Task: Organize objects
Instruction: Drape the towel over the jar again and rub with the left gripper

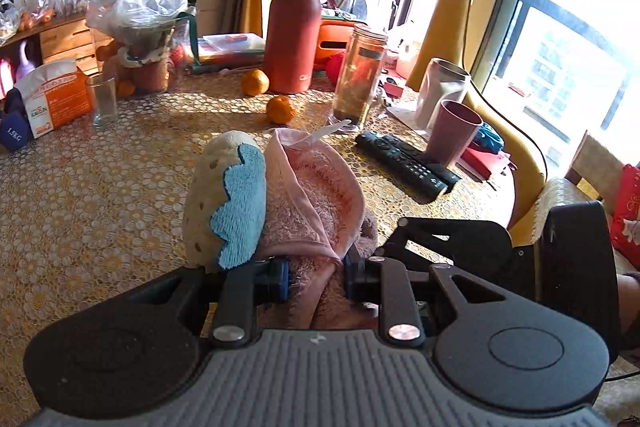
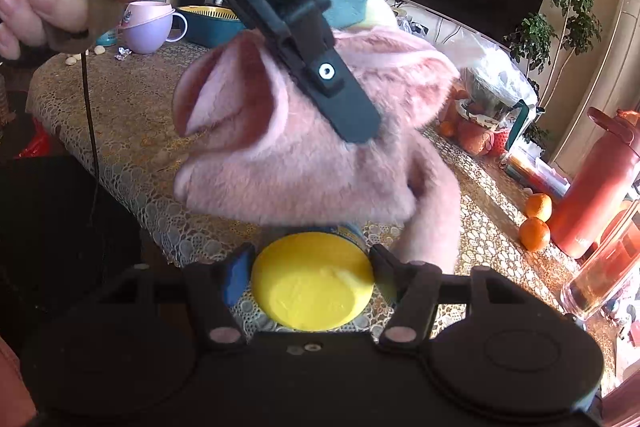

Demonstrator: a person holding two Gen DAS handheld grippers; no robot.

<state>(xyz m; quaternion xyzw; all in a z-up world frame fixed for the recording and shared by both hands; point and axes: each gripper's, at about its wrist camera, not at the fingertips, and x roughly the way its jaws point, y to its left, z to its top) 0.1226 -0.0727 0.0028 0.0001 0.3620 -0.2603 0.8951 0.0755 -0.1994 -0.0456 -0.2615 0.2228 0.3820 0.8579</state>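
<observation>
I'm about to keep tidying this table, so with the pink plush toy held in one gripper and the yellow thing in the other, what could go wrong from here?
The left gripper pinches only a fold of the pink plush toy, so it might slip out. Hanging over the table, the toy could brush the tall glass jar or an orange. The toy hides much of the right gripper's view around the yellow object.

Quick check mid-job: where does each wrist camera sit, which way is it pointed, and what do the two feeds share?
Left wrist view: sits behind the left gripper, facing across the lace-covered table toward the sunlit window; its fingers pinch the fluffy pink plush toy.
Right wrist view: sits behind the right gripper, facing the black television; its fingers flank a round yellow lid; the left gripper's black body and the person's left hand cross the top.
Shared: plush toy, table, tall red-brown flask, two oranges.
</observation>
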